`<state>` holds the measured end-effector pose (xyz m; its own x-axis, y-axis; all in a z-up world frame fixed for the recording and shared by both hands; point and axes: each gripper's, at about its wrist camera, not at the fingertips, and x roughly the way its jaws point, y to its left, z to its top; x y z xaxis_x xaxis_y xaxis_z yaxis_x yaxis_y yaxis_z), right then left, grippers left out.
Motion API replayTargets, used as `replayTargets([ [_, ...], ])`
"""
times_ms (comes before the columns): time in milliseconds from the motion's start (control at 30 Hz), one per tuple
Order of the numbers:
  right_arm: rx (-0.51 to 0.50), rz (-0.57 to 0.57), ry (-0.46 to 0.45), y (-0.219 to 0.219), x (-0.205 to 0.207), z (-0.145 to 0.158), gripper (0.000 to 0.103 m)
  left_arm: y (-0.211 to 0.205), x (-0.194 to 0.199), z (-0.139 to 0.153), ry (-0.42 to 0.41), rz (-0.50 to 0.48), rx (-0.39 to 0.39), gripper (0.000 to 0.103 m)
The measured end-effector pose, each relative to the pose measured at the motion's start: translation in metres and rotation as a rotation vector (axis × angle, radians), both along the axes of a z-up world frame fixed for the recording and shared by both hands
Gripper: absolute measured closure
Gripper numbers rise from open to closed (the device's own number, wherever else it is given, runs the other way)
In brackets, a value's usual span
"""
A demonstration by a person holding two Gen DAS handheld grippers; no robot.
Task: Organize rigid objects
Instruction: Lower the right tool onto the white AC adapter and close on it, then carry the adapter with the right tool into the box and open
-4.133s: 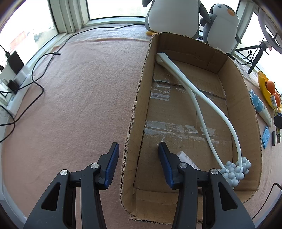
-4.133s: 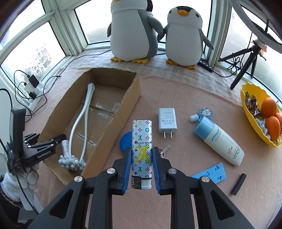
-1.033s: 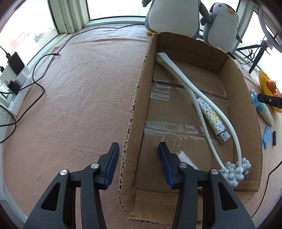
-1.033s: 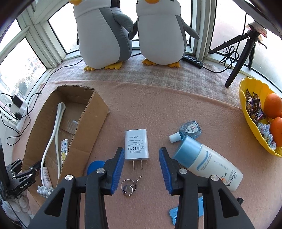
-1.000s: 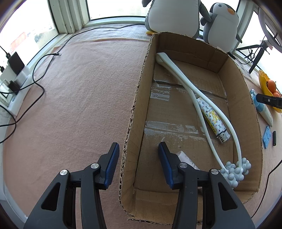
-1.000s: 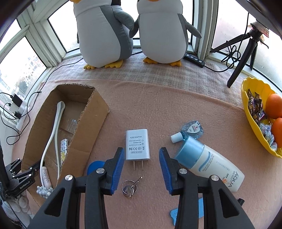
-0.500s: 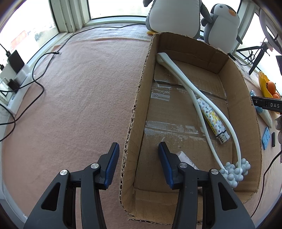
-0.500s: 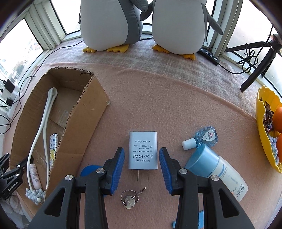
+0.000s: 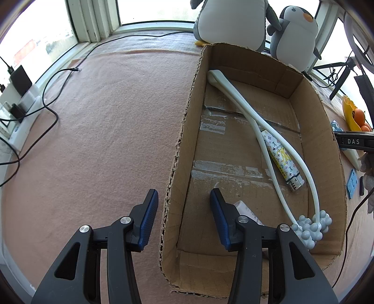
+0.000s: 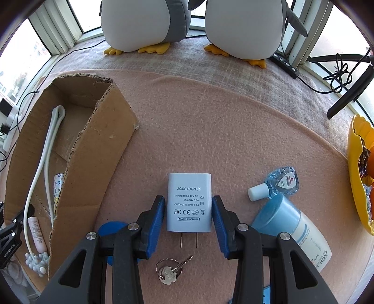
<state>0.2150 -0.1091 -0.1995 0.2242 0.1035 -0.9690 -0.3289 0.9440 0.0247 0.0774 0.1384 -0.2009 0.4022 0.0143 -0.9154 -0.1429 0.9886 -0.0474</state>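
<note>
A white AC/DC adapter (image 10: 188,202) lies flat on the pink mat, prongs toward me. My right gripper (image 10: 188,198) is open, and its blue pads flank the adapter's two long sides very closely. My left gripper (image 9: 182,191) is open and straddles the left wall of the cardboard box (image 9: 303,93) near its close corner. Inside the box lie a white beaded massager (image 9: 245,103), a patterned lighter (image 9: 281,161) and a small white tube (image 9: 245,208), partly hidden by my left gripper's finger.
Around the adapter lie a key ring (image 10: 169,271), a blue disc (image 10: 112,230), a blue-capped lotion bottle (image 10: 296,231) and a small clear bottle (image 10: 280,184). A yellow fruit bowl (image 10: 357,187) sits at the right edge. Two plush penguins (image 10: 145,21) and a tripod stand behind.
My right gripper has come down and forward, so the adapter now sits between its fingers. Since the oldest frames the lighter has gone from my right gripper into the box. My left gripper stays put.
</note>
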Motion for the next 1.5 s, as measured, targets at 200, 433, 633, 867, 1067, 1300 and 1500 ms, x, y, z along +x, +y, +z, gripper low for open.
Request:
replayTargets([
  [200, -0.023, 0.017, -0.011, 0.005, 0.003, -0.001, 0.071, 0.0, 0.0, 0.0, 0.0, 0.0, 0.0, 0.058],
  [433, -0.023, 0.021, -0.02, 0.004, 0.0, 0.001, 0.071, -0.001, 0.0, 0.0, 0.0, 0.0, 0.002, 0.058],
  [633, 0.002, 0.006, -0.038, -0.003, -0.008, 0.008, 0.071, -0.001, 0.0, 0.0, -0.001, -0.001, 0.003, 0.058],
  [867, 0.054, -0.013, -0.086, -0.011, -0.015, 0.034, 0.071, -0.001, 0.0, 0.0, -0.001, 0.0, 0.003, 0.058],
  [1067, 0.104, 0.027, -0.157, 0.007, -0.017, 0.07, 0.071, -0.002, 0.0, 0.001, 0.0, 0.0, 0.003, 0.058],
  [1300, 0.144, 0.091, -0.193, 0.044, -0.014, 0.093, 0.071, -0.002, 0.001, 0.001, -0.001, 0.001, 0.0, 0.058],
  [1500, 0.173, 0.132, -0.201, 0.076, -0.016, 0.098, 0.071, -0.002, 0.001, 0.0, 0.0, -0.002, -0.001, 0.058],
])
